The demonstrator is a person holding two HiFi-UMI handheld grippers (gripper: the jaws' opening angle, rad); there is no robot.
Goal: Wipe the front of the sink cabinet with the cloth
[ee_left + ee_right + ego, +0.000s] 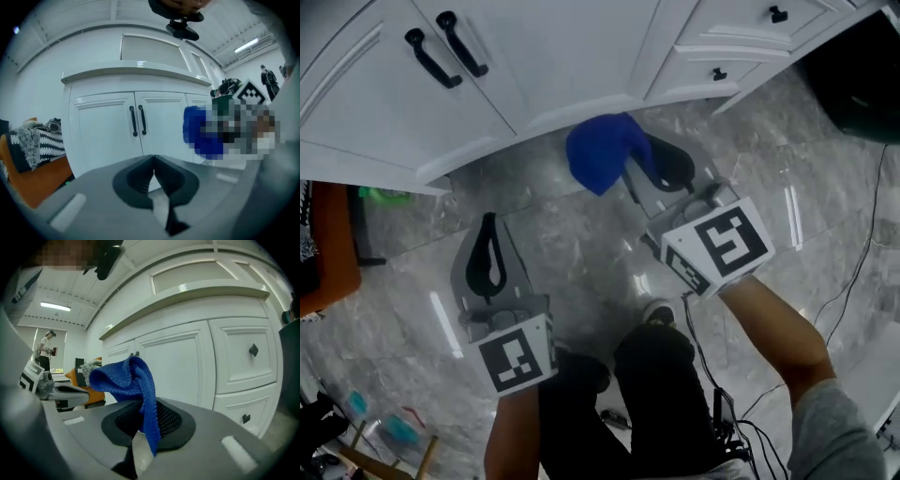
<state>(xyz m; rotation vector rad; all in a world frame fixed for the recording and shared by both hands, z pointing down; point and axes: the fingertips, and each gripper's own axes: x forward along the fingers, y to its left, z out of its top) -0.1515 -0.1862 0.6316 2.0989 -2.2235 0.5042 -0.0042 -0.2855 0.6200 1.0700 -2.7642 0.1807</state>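
The blue cloth (123, 375) is a coarse, matt knit, pinched in the right gripper (143, 416), smooth grey plastic with black mesh-textured pads (171, 420). Across the top, the white sink cabinet (534, 56) looks smoothly painted, its 2 door handles (433, 60) matt black; the grey marbled floor (581, 253) below is glossy.

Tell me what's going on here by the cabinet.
A person stands on the grey marbled floor facing a white panelled sink cabinet, a two-jaw gripper in each hand. The right gripper is shut on a bunched blue knitted cloth, held up near the cabinet's lower edge; whether the cloth touches it can't be told. The left gripper is shut and empty, held further back over the floor.
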